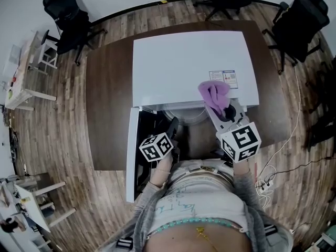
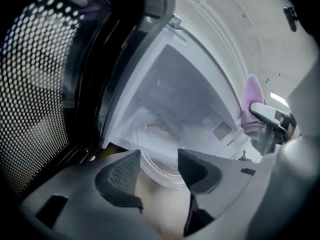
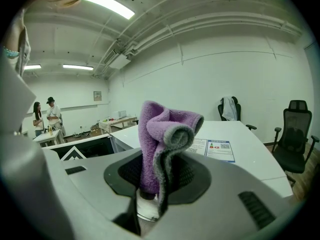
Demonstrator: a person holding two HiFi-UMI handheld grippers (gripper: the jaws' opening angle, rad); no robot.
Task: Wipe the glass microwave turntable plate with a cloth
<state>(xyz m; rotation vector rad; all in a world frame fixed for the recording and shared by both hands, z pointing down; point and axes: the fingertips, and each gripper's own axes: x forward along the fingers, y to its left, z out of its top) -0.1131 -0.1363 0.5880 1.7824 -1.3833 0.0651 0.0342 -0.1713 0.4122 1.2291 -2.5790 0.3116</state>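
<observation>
The clear glass turntable plate [image 2: 162,180] lies at the mouth of the white microwave's cavity [image 2: 180,94], its ribbed rim showing between my left gripper's [image 2: 159,165] jaws. Those jaws stand apart and do not press on it. In the head view the left gripper [image 1: 173,126] reaches toward the plate [image 1: 185,114] below the microwave's front edge. My right gripper [image 3: 157,176] is shut on a bunched purple cloth [image 3: 160,139] and holds it up over the microwave's front right corner [image 1: 214,93].
The microwave [image 1: 194,67] sits on a dark wooden table [image 1: 107,98], its door [image 1: 132,151] swung open at the left, close to my left gripper. Black office chairs [image 1: 65,14] stand around the table. Two people [image 3: 47,114] stand far off.
</observation>
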